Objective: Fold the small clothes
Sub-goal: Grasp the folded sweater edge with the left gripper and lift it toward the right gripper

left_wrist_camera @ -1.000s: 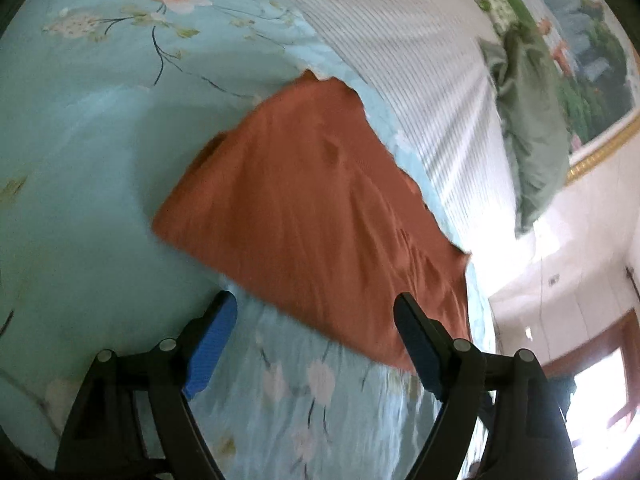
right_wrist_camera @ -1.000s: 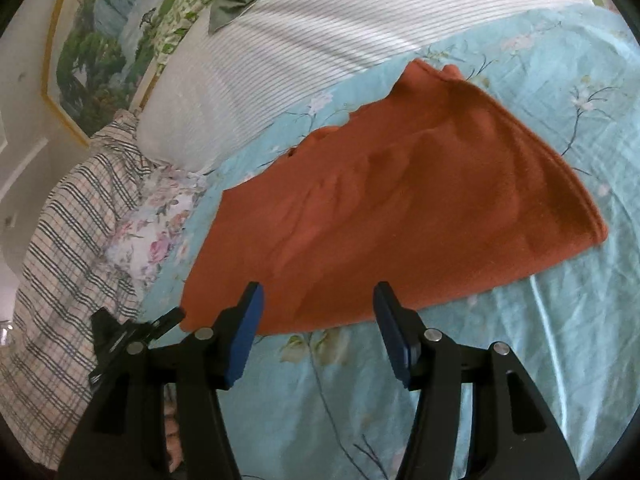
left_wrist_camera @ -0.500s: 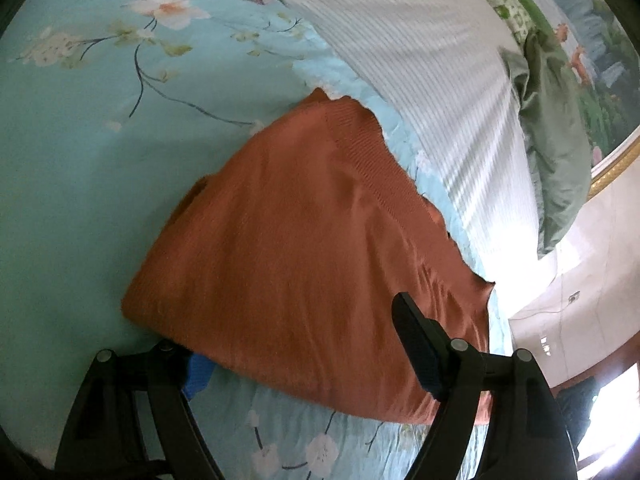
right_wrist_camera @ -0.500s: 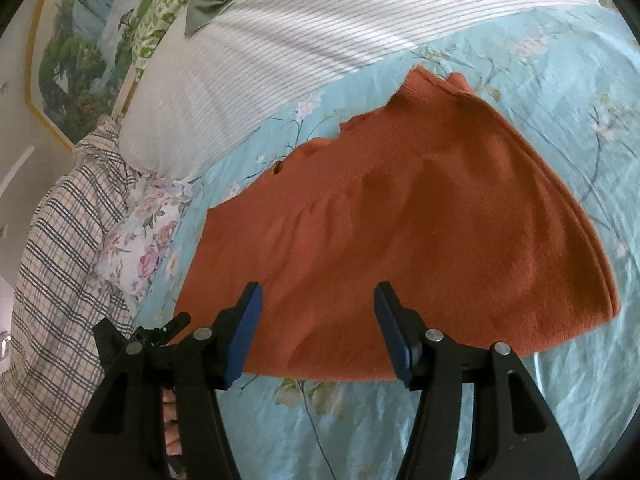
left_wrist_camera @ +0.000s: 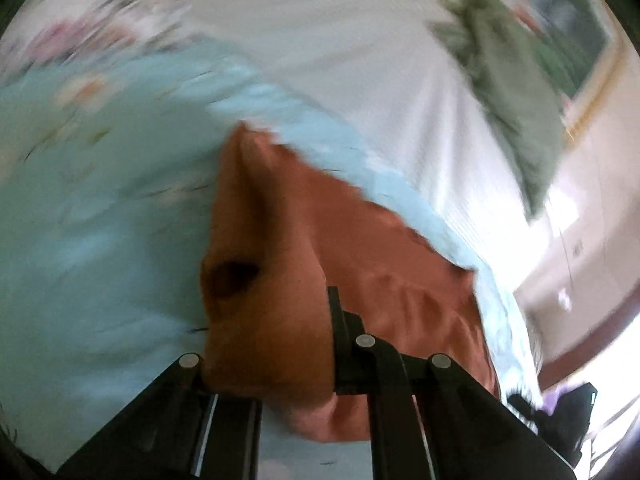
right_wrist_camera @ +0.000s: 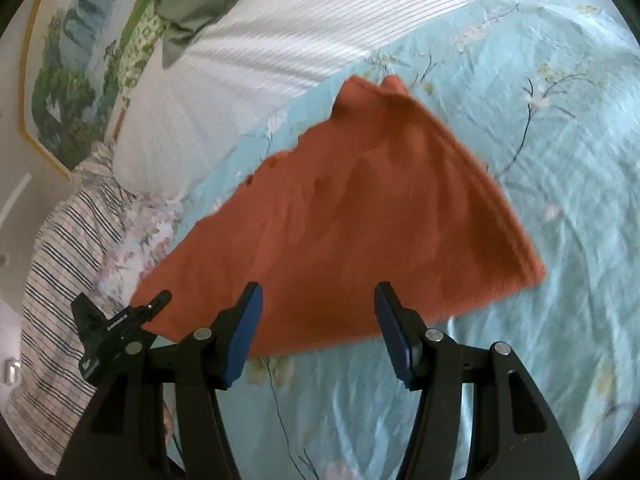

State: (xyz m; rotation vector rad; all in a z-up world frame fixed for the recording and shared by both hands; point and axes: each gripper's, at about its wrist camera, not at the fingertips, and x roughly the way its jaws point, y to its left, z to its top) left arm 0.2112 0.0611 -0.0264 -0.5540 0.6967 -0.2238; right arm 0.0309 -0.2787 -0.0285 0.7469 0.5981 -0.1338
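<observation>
On the floral bedspread (right_wrist_camera: 560, 128), my left gripper (left_wrist_camera: 268, 344) has now clamped the orange garment (right_wrist_camera: 360, 224) corner and lifted it; right gripper (right_wrist_camera: 316, 328) wide open, empty. Fold begun.

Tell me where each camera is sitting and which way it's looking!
Left wrist: on the left hand-held gripper, facing forward along its fingers; orange cloth bunches between them, bed behind it.
Right wrist: on the right hand-held gripper, facing forward; blue pads spread wide above the floral bedsheet.
Both show: the orange cloth, the floral bedsheet and the striped pillow.
</observation>
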